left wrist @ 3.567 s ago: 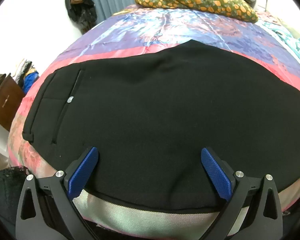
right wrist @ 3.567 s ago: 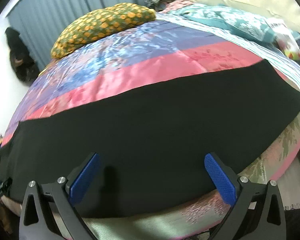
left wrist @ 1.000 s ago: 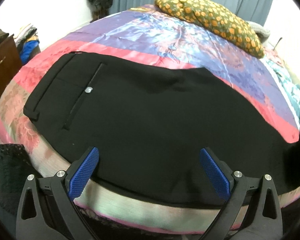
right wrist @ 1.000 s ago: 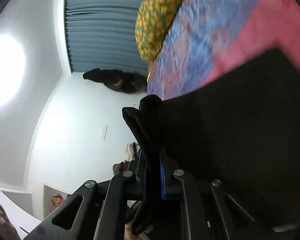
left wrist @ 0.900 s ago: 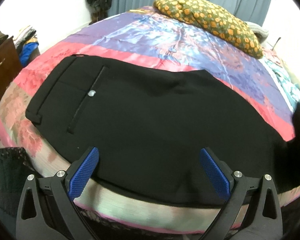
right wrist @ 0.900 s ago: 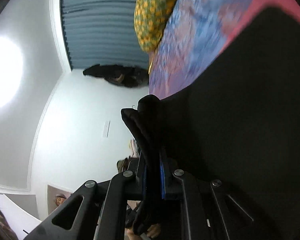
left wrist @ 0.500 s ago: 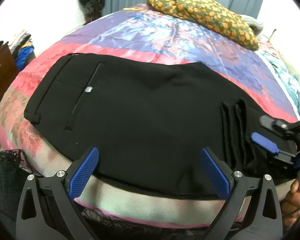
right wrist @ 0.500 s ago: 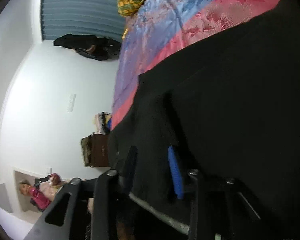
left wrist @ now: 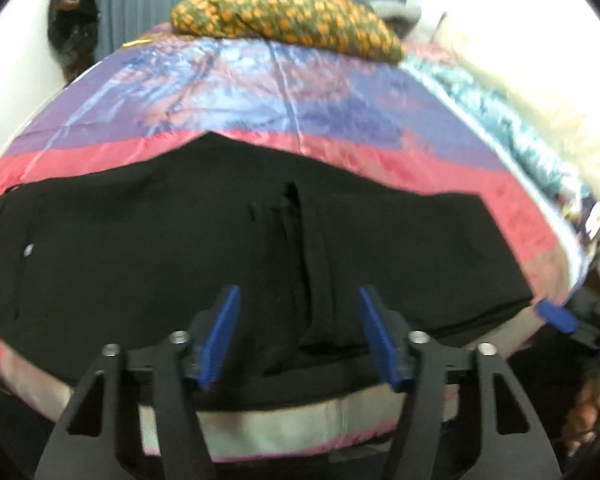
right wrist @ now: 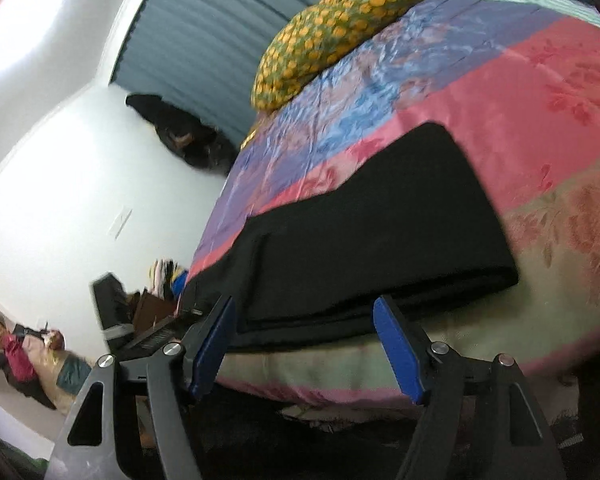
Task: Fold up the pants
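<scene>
Left hand-held gripper (left wrist: 298,334) gapes over pants (left wrist: 140,248) on bedspread (left wrist: 260,92).

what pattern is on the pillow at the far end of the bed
Orange-yellow spots on olive green pillow, clearest in the right wrist view.

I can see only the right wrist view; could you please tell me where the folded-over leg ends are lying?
Observer: In the left wrist view, the leg hems lie across the middle of the pants, well short of the waistband end.
Operator: Thank you. Is the left tool gripping them?
Observer: No. The left tool is open, one finger on either side of the hems' near corner. I cannot tell whether it touches the cloth.
</scene>
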The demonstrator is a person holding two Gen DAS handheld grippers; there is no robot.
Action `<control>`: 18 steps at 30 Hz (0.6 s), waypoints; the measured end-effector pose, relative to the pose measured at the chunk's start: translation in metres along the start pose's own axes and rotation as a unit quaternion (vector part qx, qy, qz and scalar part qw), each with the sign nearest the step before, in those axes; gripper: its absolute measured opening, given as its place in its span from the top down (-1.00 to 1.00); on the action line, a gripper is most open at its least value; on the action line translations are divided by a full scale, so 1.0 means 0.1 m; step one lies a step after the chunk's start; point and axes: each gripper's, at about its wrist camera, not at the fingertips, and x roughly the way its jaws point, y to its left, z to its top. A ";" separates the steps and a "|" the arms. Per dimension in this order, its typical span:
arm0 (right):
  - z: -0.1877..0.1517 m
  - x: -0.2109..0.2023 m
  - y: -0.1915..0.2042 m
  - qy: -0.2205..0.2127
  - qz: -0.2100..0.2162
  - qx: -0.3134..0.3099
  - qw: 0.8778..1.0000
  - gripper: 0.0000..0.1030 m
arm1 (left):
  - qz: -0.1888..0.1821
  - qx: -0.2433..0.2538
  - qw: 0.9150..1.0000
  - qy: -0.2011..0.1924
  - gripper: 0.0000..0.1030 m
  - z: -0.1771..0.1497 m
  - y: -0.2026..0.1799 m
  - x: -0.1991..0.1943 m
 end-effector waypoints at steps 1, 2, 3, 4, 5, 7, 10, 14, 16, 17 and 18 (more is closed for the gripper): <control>0.00 -0.03 -0.02 -0.002 -0.003 -0.002 1.000 -0.38 | 0.007 0.007 1.000 0.011 0.04 0.01 -0.07 0.10; 0.02 0.00 -0.03 -0.003 -0.008 -0.003 1.000 -0.38 | 0.011 0.012 1.000 0.021 0.34 0.02 -0.11 0.17; 0.02 0.00 -0.04 -0.002 -0.012 -0.006 1.000 -0.38 | 0.014 0.017 0.999 0.034 0.75 0.01 -0.16 0.24; 0.00 -0.07 -0.06 -0.001 -0.014 -0.010 1.000 -0.37 | 0.022 0.020 0.999 0.045 0.79 0.01 -0.20 0.30; 0.00 -0.08 -0.06 0.000 -0.017 -0.017 1.000 -0.37 | 0.031 0.020 0.998 0.044 0.81 0.01 -0.21 0.32; 0.01 -0.19 -0.07 -0.005 -0.022 -0.030 0.999 -0.37 | 0.037 0.011 0.999 0.032 0.85 0.00 -0.22 0.23; 0.04 -0.37 -0.03 -0.041 -0.039 -0.046 0.997 -0.38 | 0.042 -0.001 0.999 0.013 0.91 -0.07 -0.12 0.05; 0.10 -0.46 -0.04 -0.072 -0.064 -0.051 0.994 -0.52 | 0.057 0.010 0.998 0.036 0.90 -0.13 -0.06 0.21; 0.16 -0.40 -0.08 -0.069 -0.063 -0.039 0.995 -0.52 | 0.056 0.001 0.998 0.036 0.86 -0.13 -0.05 0.23; 0.19 -0.35 -0.09 -0.066 -0.062 -0.038 0.995 -0.52 | 0.052 -0.003 0.998 0.036 0.80 -0.12 -0.05 0.23; 0.22 -0.27 -0.10 -0.057 -0.059 -0.043 0.996 -0.52 | 0.049 -0.005 0.998 0.036 0.76 -0.12 -0.04 0.23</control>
